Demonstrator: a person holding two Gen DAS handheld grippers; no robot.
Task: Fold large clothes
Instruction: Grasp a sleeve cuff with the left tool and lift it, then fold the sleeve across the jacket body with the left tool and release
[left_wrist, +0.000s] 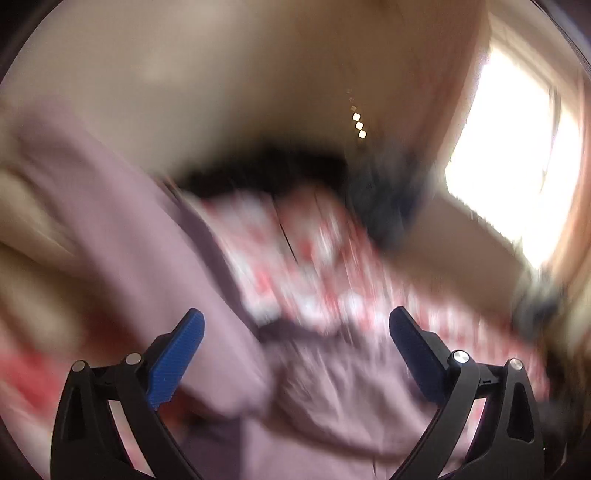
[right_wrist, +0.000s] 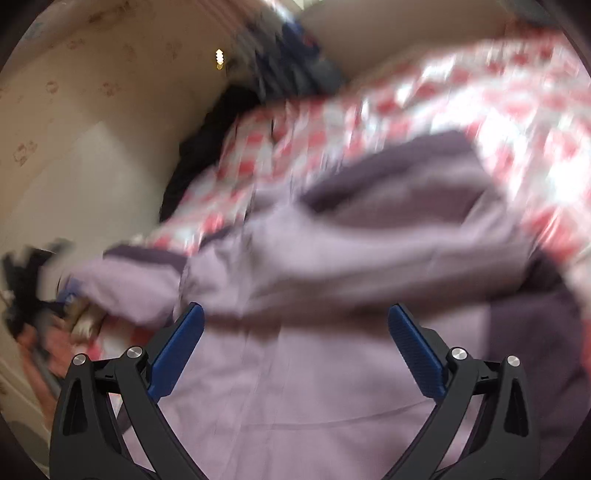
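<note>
A large lilac garment (right_wrist: 332, 240) lies crumpled on a bed with a red-and-white patterned cover (right_wrist: 480, 99). Both views are motion-blurred. My right gripper (right_wrist: 295, 317) is open and empty just above the garment's flat lower part. In the left wrist view the same lilac garment (left_wrist: 147, 266) runs from the upper left down under my left gripper (left_wrist: 295, 321), which is open and empty above it. The other gripper (left_wrist: 384, 199) shows there as a dark blur over the bed.
A dark pile of clothes (right_wrist: 207, 140) lies at the bed's far side by a beige wall (right_wrist: 92, 110). A bright window (left_wrist: 509, 155) is at the right in the left wrist view. Dark clutter (right_wrist: 29, 280) sits at the left edge.
</note>
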